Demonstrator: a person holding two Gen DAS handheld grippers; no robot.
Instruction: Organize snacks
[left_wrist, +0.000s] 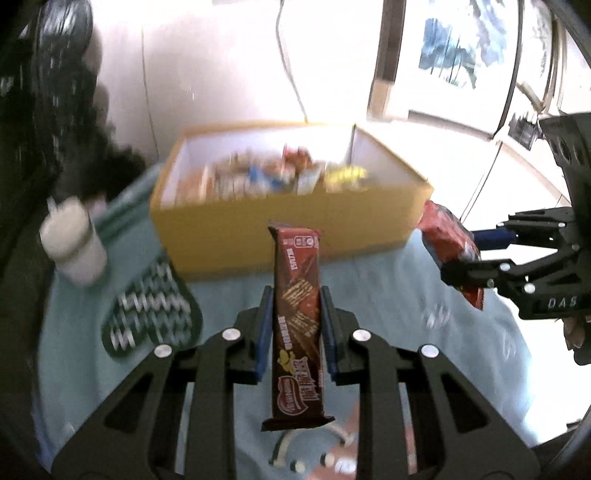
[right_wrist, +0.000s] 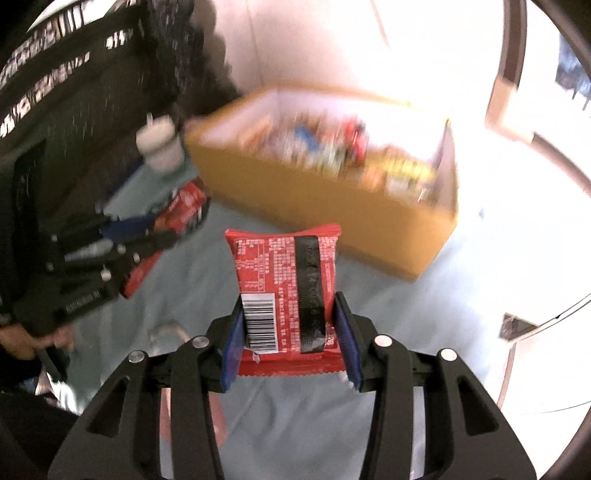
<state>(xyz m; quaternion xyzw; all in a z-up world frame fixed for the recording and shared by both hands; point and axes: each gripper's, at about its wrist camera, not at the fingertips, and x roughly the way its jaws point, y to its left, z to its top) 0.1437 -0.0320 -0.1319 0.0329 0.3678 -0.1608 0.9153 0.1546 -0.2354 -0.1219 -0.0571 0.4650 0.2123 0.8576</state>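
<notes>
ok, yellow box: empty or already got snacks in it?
Already has snacks. The box is open-topped, and both views show a blurred jumble of wrappers inside; how full, or what they are, cannot tell.

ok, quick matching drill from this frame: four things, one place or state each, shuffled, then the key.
Things:
1. brown biscuit bar
2. red snack packet
3. yellow box
4. white cup

Places or states:
A. on the blue cloth, beside the box
B. clamped in the right gripper
C. open, with mixed snacks inside
D. clamped in the left gripper

Pairs: 1-D, 2-B, 3-C, 4-A
</notes>
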